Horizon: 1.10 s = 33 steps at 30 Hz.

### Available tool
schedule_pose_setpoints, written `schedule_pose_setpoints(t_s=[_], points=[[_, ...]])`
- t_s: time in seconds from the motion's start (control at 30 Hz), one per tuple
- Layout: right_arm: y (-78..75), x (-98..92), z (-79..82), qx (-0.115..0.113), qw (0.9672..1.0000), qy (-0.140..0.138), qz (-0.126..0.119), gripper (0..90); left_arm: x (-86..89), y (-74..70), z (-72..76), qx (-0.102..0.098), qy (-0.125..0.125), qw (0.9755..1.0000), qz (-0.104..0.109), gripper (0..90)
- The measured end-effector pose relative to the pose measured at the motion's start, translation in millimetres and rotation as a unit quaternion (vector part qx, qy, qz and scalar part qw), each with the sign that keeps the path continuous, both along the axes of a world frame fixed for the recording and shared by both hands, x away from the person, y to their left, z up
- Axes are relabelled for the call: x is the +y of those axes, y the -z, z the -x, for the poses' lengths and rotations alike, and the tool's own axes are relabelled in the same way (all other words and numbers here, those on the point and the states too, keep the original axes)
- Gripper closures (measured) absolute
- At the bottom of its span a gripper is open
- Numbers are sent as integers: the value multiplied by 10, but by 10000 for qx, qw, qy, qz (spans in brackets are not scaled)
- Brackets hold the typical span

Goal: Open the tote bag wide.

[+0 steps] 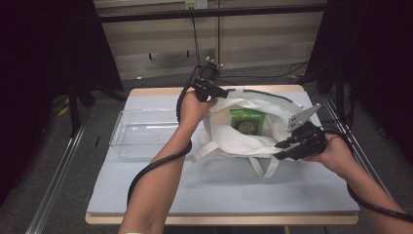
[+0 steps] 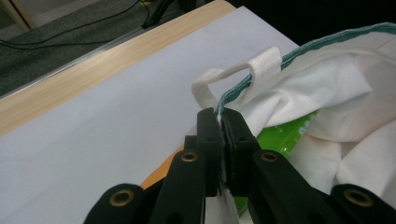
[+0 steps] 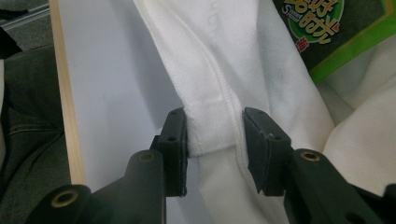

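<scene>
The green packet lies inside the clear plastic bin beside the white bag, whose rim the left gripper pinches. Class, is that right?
Not quite. The green packet lies inside the white bag, as the high view shows. The clear plastic bin does sit beside the bag, and the left gripper does pinch its rim.

Green packet (image 1: 247,121): lower part sunk inside the white bag (image 1: 243,139), label print too small to read from the high view. Bag's rim (image 2: 223,100): pinched stretch hidden between the left gripper (image 2: 222,122) jaws. Clear bin (image 1: 141,131): near wall partly behind the forearm.
</scene>
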State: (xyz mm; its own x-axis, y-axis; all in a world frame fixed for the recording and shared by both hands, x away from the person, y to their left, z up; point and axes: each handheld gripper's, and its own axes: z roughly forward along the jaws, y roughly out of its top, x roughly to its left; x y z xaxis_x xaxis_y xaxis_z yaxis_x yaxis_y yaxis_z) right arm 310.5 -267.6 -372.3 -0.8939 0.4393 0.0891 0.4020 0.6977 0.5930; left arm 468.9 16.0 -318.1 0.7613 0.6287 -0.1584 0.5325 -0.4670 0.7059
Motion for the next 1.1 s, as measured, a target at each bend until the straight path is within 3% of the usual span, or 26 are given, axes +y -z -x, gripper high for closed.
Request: schedule_pose_setpoints(t_s=[0.3, 1.1], points=[[23, -4, -33, 33, 10000, -18, -30, 608, -34, 166, -76, 96, -54, 9999, -62, 868], [61, 32, -39, 50, 10000, -75, 23, 617, 0, 281, -52, 100, 39, 9999, -99, 865]])
